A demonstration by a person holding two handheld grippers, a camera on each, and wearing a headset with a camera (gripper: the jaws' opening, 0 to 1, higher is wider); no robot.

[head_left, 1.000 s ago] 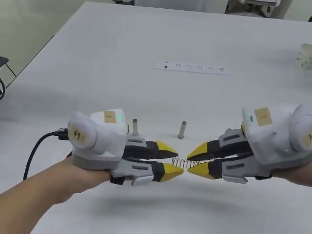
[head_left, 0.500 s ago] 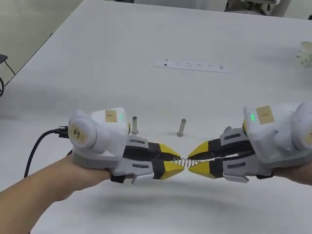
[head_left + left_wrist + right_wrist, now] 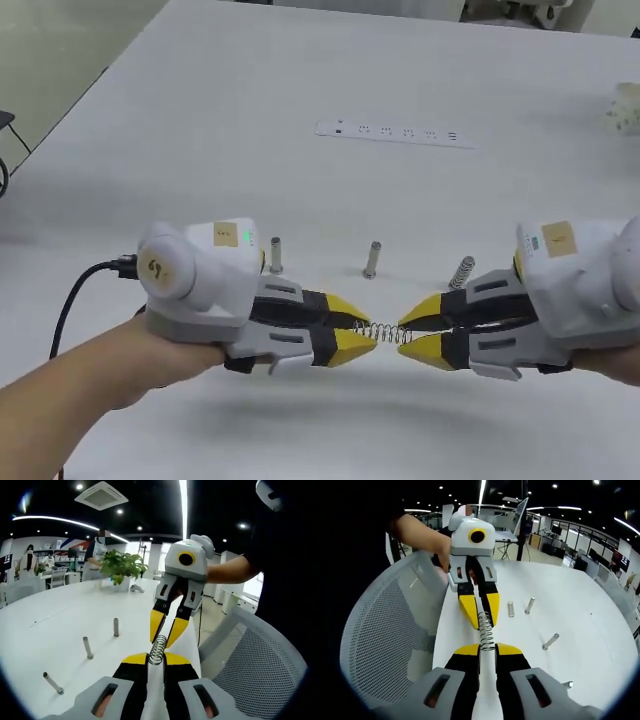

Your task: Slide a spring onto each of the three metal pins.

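Observation:
A small metal spring (image 3: 386, 331) hangs level above the white table (image 3: 250, 150), stretched between my two grippers. My left gripper (image 3: 368, 332) is shut on its left end and my right gripper (image 3: 402, 335) is shut on its right end. The same hold shows in the left gripper view, with spring (image 3: 158, 647), left gripper (image 3: 156, 656) and right gripper (image 3: 162, 639). Behind them stand two bare metal pins (image 3: 275, 255) (image 3: 372, 258). A third pin (image 3: 463, 272) carries a spring.
A white power strip (image 3: 395, 135) lies farther back on the table. A white object (image 3: 628, 110) sits at the far right edge. A black cable (image 3: 80, 300) trails from the left gripper. A grey mesh chair (image 3: 390, 645) stands at the table's near edge.
My right gripper has drawn to the right, so the spring between the grippers is longer. The pin carrying a spring has come out from behind the right gripper.

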